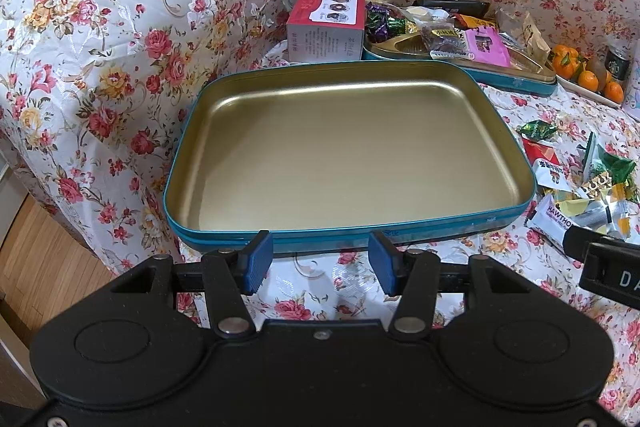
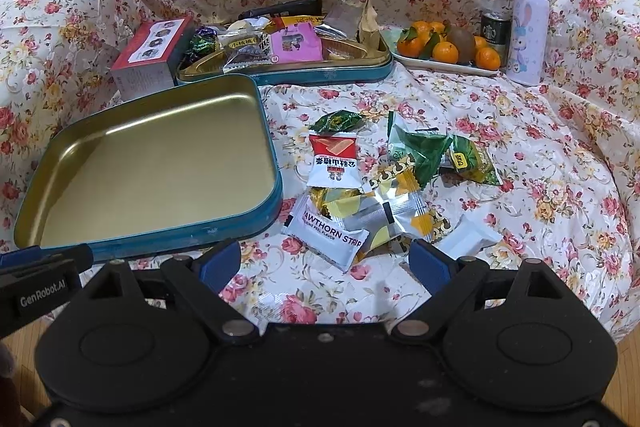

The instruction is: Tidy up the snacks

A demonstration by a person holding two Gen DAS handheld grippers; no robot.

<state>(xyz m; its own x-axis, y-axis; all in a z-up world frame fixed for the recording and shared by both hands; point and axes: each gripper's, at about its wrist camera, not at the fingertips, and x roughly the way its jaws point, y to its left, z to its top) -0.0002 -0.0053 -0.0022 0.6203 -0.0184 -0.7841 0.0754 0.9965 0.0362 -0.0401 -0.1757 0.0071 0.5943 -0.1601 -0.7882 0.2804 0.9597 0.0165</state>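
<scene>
While both tongs, left gripper [image 1: 320,261] and right gripper [image 2: 325,263], gaped empty, I judged picking unstarted; the hawthorn strip packet [image 2: 326,233] just ahead needed grasping.

Left wrist view low, close behind empty tin [image 1: 352,155], right wrist view beside, sharing it [image 2: 160,163]

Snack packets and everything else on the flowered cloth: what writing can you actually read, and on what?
"HAWTHORN STRIP": white packet.
"GenRobot.AI": left gripper, seen from the right wrist.
"DHA": yellow tag on green packet.
Starbucks logo: dark can.
Red-and-white packet, red box, pink packet: Chinese print, too small to read.
</scene>
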